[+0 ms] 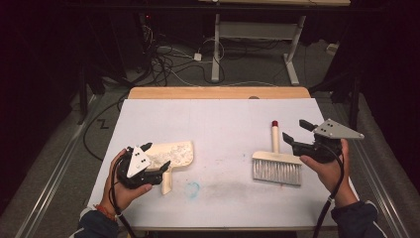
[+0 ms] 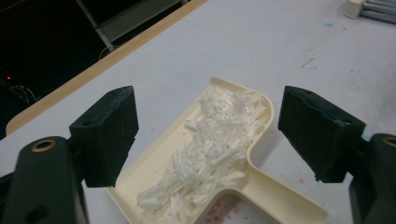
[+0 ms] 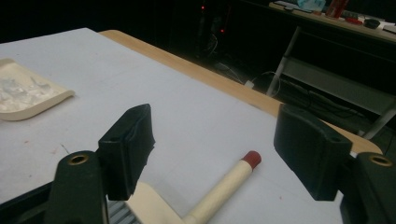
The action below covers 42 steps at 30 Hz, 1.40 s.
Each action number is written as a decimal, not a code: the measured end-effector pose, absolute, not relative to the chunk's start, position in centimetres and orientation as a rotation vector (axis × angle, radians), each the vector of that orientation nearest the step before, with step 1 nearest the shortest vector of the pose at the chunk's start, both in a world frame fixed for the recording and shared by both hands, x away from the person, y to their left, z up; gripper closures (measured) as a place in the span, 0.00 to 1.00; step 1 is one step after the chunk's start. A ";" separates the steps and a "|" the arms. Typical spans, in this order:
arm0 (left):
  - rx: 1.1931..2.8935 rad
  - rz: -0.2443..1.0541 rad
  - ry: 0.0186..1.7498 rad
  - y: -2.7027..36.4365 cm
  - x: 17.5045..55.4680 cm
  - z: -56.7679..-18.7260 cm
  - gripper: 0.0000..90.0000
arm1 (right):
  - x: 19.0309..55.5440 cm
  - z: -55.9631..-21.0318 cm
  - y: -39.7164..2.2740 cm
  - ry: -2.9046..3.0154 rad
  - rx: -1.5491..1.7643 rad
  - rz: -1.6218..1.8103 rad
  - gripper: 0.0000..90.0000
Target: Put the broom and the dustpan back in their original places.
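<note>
**Both grippers spread, dustpan filled, brush lying flat**

While held low over the white worktop (image 1: pixel 218 124), left gripper (image 1: pixel 156 156) spread wide, jaws apart on either side of the cream dustpan (image 2: pixel 261 186) and not touching it. Dustpan resting flat on the left half of the worktop, handle pointing toward the person, tray heaped with white paper shreds (image 2: pixel 210 149). Faint blue smudge (image 1: pixel 192 188) on the sheet just beside the handle end; small reddish flecks near the handle in the left gripper view.

On the right half, hand brush (image 1: pixel 277 166) lying flat, grey bristles toward the person, cream handle with red tip (image 3: pixel 251 158) pointing away. Right gripper (image 1: pixel 296 133) likewise spread, empty, hovering just beside and above the brush, handle showing between its jaws in the right gripper view. Dustpan and brush well apart. Wooden edge of the worktop at the far side, cables on the floor beyond.
</note>
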<state>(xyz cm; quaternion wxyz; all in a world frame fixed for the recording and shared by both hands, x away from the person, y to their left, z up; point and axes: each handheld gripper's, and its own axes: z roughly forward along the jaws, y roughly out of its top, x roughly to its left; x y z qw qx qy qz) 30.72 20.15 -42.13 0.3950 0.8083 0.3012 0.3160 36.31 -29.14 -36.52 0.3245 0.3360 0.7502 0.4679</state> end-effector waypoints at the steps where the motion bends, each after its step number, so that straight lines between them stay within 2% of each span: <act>1: 2.051 0.808 0.756 20.1 30.6 -42.1 0.21 | 36.0 -36.5 -29.2 1.964 0.876 1.231 0.31; 22: 2.058 0.840 0.680 19.2 28.8 -42.6 0.19 | 32.1 -38.1 -29.1 1.928 0.830 1.168 0.24; 42: 2.133 0.819 0.650 19.3 27.4 -45.8 0.19 | 28.6 -43.8 -30.4 1.938 0.833 1.138 0.24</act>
